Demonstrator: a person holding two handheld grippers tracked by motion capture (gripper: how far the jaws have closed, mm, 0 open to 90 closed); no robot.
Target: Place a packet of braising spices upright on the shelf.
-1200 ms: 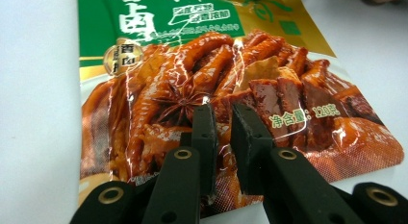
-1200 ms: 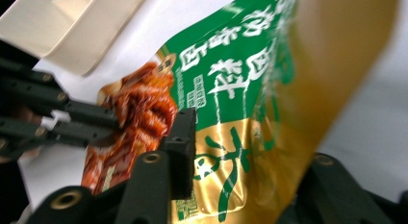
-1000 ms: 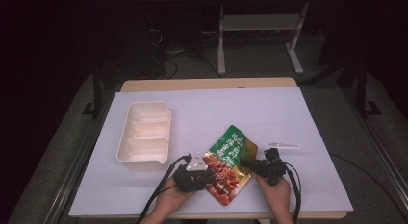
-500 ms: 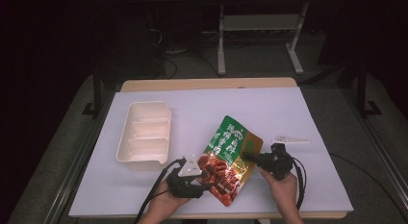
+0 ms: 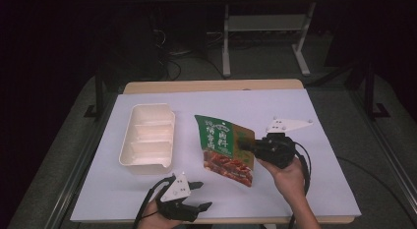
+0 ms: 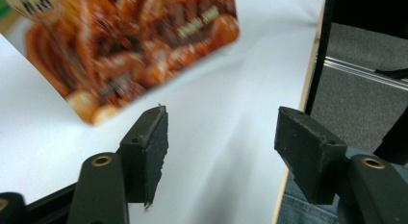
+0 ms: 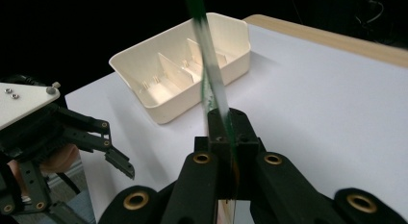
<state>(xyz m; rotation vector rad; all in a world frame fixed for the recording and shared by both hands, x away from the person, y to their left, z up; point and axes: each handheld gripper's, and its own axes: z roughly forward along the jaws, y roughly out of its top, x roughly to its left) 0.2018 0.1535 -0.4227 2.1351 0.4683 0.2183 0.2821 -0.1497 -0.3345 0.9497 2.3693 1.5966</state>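
Note:
A green and red food pouch hangs lifted above the white table, held by its right edge. My right gripper is shut on that edge; in the right gripper view the pouch stands edge-on between the closed jaws. My left gripper sits open at the table's near edge, nothing between its pads. The pouch's lower corner floats above and ahead of it. From the right gripper view the left gripper shows at the lower left, jaws apart.
A cream three-compartment tray stands empty on the left of the white table; the same tray lies beyond the pouch. The near table edge runs by my left gripper, with a person's jeans below it.
My left gripper let go of the pouch and drew back toward the near edge, now open. My right gripper lifted the pouch up and a little rightward.

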